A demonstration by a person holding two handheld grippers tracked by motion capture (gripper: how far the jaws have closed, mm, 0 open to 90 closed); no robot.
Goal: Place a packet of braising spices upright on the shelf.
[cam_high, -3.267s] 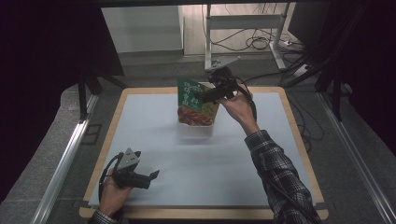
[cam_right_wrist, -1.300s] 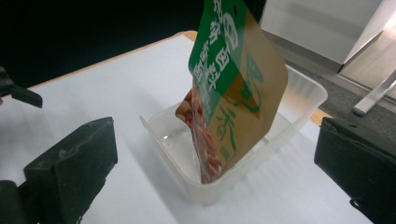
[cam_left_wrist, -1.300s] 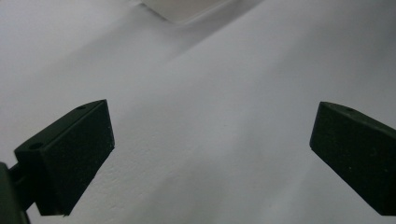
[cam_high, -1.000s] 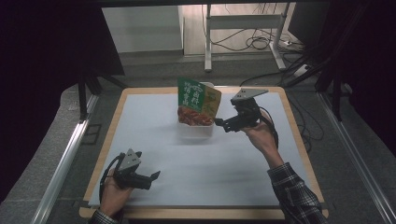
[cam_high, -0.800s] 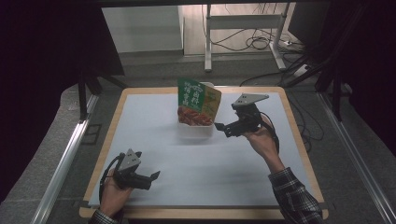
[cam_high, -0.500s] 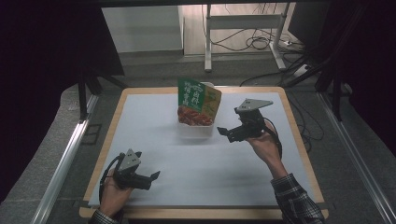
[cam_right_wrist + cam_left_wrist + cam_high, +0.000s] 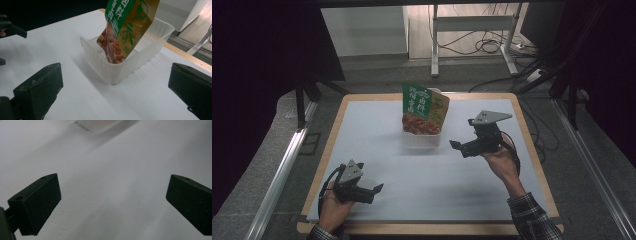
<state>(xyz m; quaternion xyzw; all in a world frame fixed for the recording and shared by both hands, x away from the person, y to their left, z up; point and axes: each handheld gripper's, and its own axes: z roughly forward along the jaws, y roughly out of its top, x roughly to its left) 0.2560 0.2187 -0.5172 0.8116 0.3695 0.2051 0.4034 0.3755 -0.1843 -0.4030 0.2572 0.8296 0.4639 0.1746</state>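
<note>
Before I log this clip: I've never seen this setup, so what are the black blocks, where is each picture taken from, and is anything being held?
No robot here: a person holds a two-jaw tool in each hand. The high view looks down on the white table. The left gripper rests near the front edge; the right gripper hovers right of a clear plastic tub. A green and gold snack pouch stands leaning in that tub. The other two pictures come from cameras on the grippers; the black blocks are each gripper's own jaws. The right gripper view faces the tub and pouch. Both grippers are open and hold nothing.
</note>
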